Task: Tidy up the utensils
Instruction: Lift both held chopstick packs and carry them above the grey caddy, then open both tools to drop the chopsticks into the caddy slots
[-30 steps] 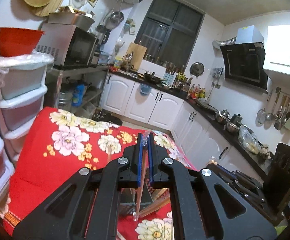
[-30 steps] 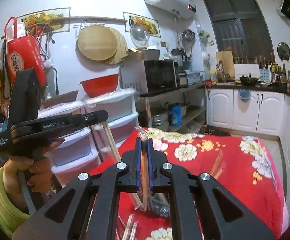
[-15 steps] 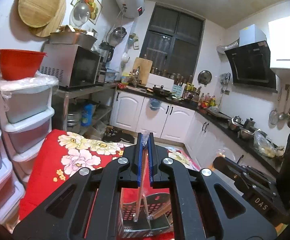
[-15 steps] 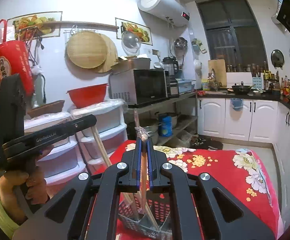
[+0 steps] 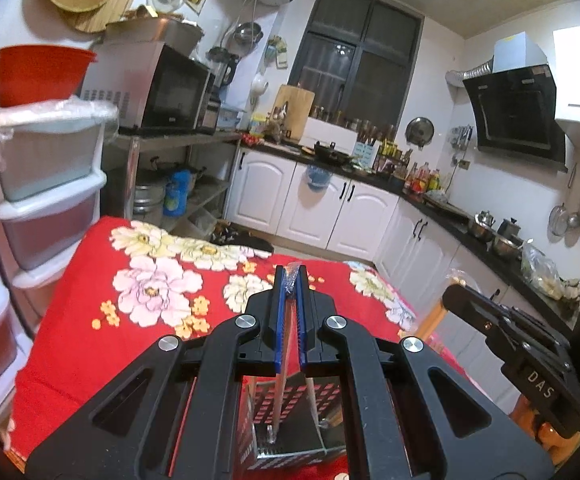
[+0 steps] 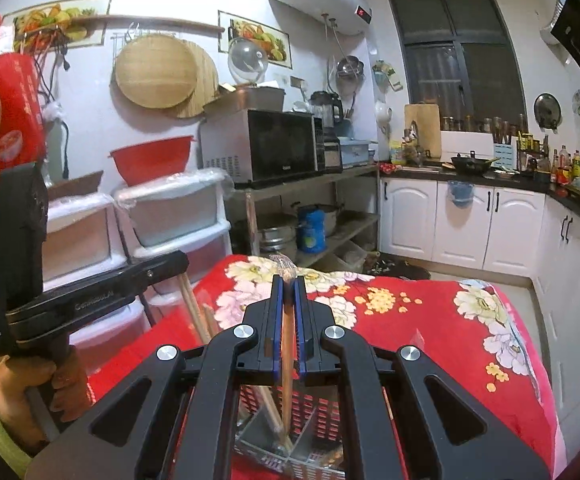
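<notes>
Jaws of the left gripper (image 5: pixel 288 312) are clamping a wrapped chopstick (image 5: pixel 280 392), its tip hanging inside the metal basket (image 5: pixel 290 428) on the red tabletop (image 5: pixel 90 320). Right view: right gripper (image 6: pixel 286 316) is pinching a wooden chopstick (image 6: pixel 287 368) over the basket (image 6: pixel 313 412). Light, stiff, slippery; gripping mid-shaft looks safest.

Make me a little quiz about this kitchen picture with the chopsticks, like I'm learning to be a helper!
1. True or false: the right gripper is shut on a plastic-wrapped wooden chopstick.
2. What sits below both grippers? A) a perforated metal utensil basket B) a blue mug C) a frying pan
3. Fill in: the table is covered by a ____ floral cloth.

Key:
1. True; the left gripper also clamps a wrapped chopstick.
2. A: the perforated metal utensil basket stands on the table, with the chopstick ends reaching down into it.
3. Red: the red floral cloth.
</notes>
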{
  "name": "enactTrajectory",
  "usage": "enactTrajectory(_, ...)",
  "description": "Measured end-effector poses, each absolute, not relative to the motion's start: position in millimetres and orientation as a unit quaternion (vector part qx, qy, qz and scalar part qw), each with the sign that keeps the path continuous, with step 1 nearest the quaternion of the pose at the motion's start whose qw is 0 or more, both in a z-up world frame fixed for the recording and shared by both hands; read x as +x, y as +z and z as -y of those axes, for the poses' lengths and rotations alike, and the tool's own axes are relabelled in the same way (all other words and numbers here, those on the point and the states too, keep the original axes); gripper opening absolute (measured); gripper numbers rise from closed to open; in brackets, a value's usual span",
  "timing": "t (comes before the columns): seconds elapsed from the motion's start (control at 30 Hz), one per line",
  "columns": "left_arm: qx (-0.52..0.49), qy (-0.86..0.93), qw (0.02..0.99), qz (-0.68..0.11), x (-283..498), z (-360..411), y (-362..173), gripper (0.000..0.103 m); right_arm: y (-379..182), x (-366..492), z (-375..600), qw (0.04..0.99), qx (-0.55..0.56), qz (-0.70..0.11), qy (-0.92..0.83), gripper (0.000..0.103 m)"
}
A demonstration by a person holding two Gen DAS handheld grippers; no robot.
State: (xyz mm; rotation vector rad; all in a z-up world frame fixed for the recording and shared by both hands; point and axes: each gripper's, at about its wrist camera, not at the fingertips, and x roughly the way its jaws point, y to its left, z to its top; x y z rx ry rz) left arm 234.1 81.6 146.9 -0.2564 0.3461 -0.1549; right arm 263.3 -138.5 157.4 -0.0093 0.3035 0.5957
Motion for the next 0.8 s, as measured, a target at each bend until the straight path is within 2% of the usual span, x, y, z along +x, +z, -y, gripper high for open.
enactTrajectory(0.8, -0.148, -0.091, 0.96, -0.22, 233, -81, 104, 0.001, 113, 284, 142, 0.932, 0.012, -0.219, 0.289, 0.006)
